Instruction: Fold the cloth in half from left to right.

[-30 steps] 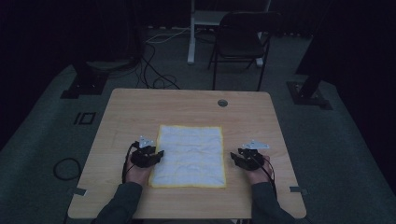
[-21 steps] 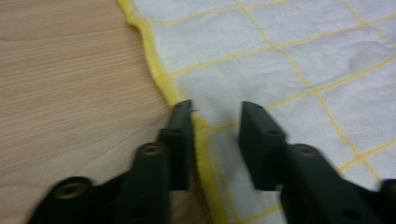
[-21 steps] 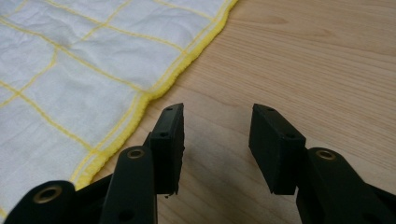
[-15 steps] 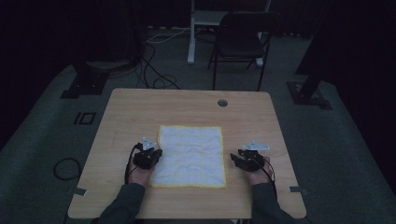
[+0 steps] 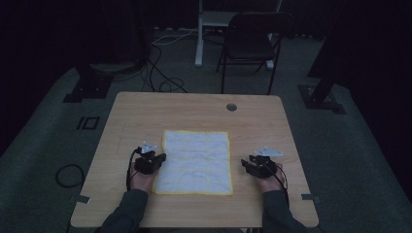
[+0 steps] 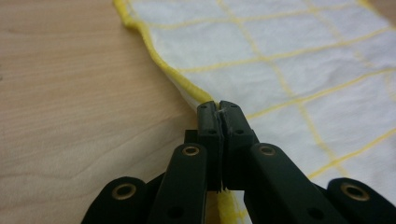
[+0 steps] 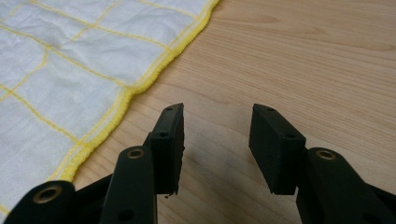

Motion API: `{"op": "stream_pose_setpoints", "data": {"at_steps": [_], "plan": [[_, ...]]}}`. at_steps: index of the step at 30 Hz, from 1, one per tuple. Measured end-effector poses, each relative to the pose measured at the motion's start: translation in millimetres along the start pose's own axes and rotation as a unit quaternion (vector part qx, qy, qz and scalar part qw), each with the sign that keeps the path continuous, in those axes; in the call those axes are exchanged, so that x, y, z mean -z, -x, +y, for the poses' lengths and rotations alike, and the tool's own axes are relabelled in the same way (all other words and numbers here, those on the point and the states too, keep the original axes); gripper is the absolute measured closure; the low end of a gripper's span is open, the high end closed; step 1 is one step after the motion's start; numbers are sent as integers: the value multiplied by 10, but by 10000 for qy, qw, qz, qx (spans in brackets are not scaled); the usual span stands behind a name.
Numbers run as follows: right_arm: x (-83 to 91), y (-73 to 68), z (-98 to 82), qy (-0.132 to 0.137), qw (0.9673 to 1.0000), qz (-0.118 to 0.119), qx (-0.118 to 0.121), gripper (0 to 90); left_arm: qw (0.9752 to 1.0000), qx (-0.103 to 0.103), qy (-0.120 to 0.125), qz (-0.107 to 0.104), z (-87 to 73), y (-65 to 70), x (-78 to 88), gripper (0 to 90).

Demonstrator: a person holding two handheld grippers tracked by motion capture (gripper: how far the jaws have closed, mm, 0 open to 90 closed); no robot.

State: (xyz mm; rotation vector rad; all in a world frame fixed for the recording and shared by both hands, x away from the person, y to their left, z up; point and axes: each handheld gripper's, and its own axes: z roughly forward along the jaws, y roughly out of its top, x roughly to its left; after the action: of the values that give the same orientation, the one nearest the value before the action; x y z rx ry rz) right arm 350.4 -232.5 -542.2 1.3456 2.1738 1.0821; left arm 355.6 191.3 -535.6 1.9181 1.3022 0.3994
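A white cloth with yellow grid lines is spread flat near the middle of a wooden table. The cloth's left edge is pinched between the closed jaws of the left gripper. The right gripper is held just beside the cloth's right edge, above bare wood, its jaws apart with nothing between them.

Left hand-held gripper has just been closing; its jaws now pinch together on the cloth edge. Right hand-held gripper rests with jaws parted, nothing between them. Both forearms reach forward, sleeves at the near edge.
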Motion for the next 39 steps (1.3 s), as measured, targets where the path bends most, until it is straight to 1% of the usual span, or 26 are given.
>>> {"op": "stream_pose_setpoints", "data": {"at_steps": [1, 2, 4, 6, 7, 8, 9, 10, 11, 12, 13, 14, 15, 20, 21, 26, 28, 32, 33, 34, 35, 36, 37, 38, 39], "plan": [[-2, 3, -1, 0, 10000, 3, -3, 554, 9999, 11, 86, -102, 32, 15, 33, 888], [-2, 3, -1, 0, 10000, 3, -3, 554, 9999, 11, 86, -102, 32, 15, 33, 888], [-6, 11, -4, -5, 10000, -5, -9, 553, 9995, 41, 181, -251, 74, 42, 68, 888], [-6, 14, -5, -8, 10000, -10, -14, 553, 9994, 41, 207, -283, 83, 51, 74, 888], [-7, 21, -8, -5, 10000, -6, -33, 552, 9989, 56, 265, -387, 111, 79, 88, 888], [-7, 21, -8, -5, 10000, -6, -33, 552, 9989, 56, 265, -387, 111, 79, 88, 888], [-8, 26, -9, -9, 10000, -4, -38, 551, 9986, 39, 288, -447, 135, 100, 96, 888], [-8, 26, -9, -9, 10000, -4, -38, 551, 9986, 39, 288, -447, 135, 100, 96, 888], [-7, 30, -11, -19, 10000, 3, -50, 547, 9982, 17, 319, -507, 163, 121, 103, 888], [-7, 30, -11, -20, 10000, 3, -53, 547, 9982, 17, 319, -507, 163, 121, 103, 888], [-7, 31, -12, -20, 10000, 3, -53, 547, 9978, 16, 348, -565, 192, 140, 108, 888], [-7, 31, -12, -20, 10000, 3, -53, 547, 9978, 16, 348, -565, 192, 140, 108, 888], [-8, 31, -12, -22, 10000, 1, -58, 547, 9972, 34, 386, -635, 221, 154, 112, 888], [-12, 30, -16, -29, 10000, 1, -68, 547, 9963, 31, 451, -728, 274, 192, 120, 888], [-14, 31, -17, -37, 10000, -2, -75, 548, 9957, 27, 487, -788, 302, 215, 128, 888], [-17, 34, -19, -42, 10000, -6, -78, 547, 9947, 26, 529, -877, 351, 249, 143, 888], [-16, 34, -20, -43, 10000, -8, -82, 547, 9938, 18, 580, -946, 392, 278, 156, 888], [-18, 40, -21, -43, 10000, -9, -79, 547, 9931, 1, 612, -999, 426, 306, 167, 888], [-18, 42, -22, -42, 10000, -8, -84, 547, 9923, 12, 640, -1064, 450, 321, 172, 888], [-18, 42, -22, -42, 10000, -8, -84, 547, 9923, 12, 640, -1064, 450, 321, 172, 888], [-17, 43, -22, -45, 10000, -7, -87, 548, 9915, 18, 660, -1119, 474, 336, 175, 889], [-17, 43, -22, -45, 10000, -7, -87, 548, 9915, 18, 660, -1119, 474, 336, 175, 888], [-19, 43, -22, -47, 10000, -7, -85, 548, 9907, 24, 685, -1175, 497, 355, 177, 888], [-19, 43, -22, -47, 10000, -7, -85, 548, 9907, 24, 685, -1175, 497, 355, 177, 888], [-20, 43, -23, -48, 10000, -9, -83, 548, 9901, 22, 708, -1211, 515, 376, 180, 888]]}}
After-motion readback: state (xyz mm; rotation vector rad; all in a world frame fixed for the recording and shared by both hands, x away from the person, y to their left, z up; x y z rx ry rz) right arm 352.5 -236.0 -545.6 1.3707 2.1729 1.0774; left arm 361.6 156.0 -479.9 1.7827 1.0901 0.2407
